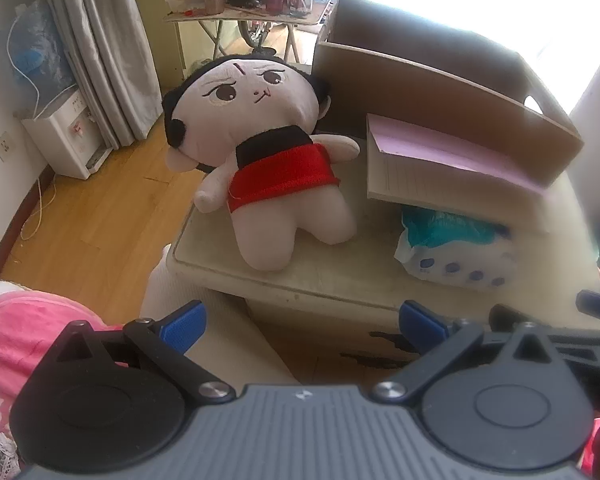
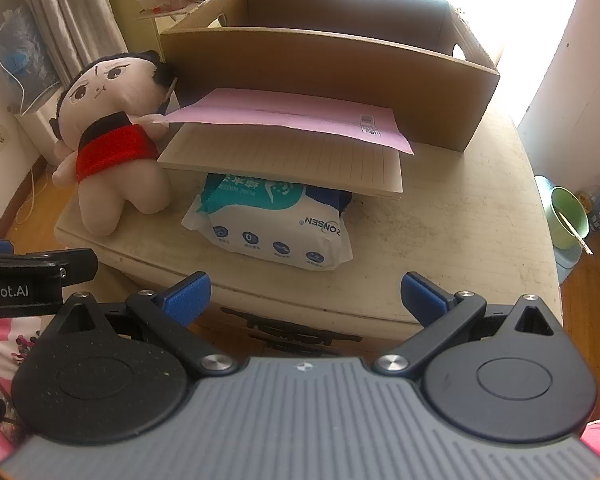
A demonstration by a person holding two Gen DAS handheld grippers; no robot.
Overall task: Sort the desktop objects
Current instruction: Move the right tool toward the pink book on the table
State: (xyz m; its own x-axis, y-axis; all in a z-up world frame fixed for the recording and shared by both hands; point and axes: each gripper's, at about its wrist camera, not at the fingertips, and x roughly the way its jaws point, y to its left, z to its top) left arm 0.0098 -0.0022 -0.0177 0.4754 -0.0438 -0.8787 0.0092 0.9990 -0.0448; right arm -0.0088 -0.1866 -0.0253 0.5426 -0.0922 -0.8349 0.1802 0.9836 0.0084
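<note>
Left gripper (image 1: 302,326): lower centre of its own view, blue-padded fingers (image 1: 184,326) spread wide, nothing between them. Right gripper (image 2: 305,300): lower centre of its view, fingers likewise wide apart and empty; the left unit's black body shows at that frame's left edge.

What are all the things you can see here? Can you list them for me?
plush doll: one, pale with black hair and a red top, on the left of the table, propped against the box corner
notebook: one, pink cover and lined pages, lying open on top of the wipes pack
wipes pack: one, white and teal, middle of the table
cardboard box: one, brown, open top, at the back of the table
table: one, cream, scuffed
green cup: one, right of the table, lower down
water dispenser: one, white, by the grey curtain
left claw: blue pads, open, holding nothing
right claw: blue pads, open, holding nothing
</note>
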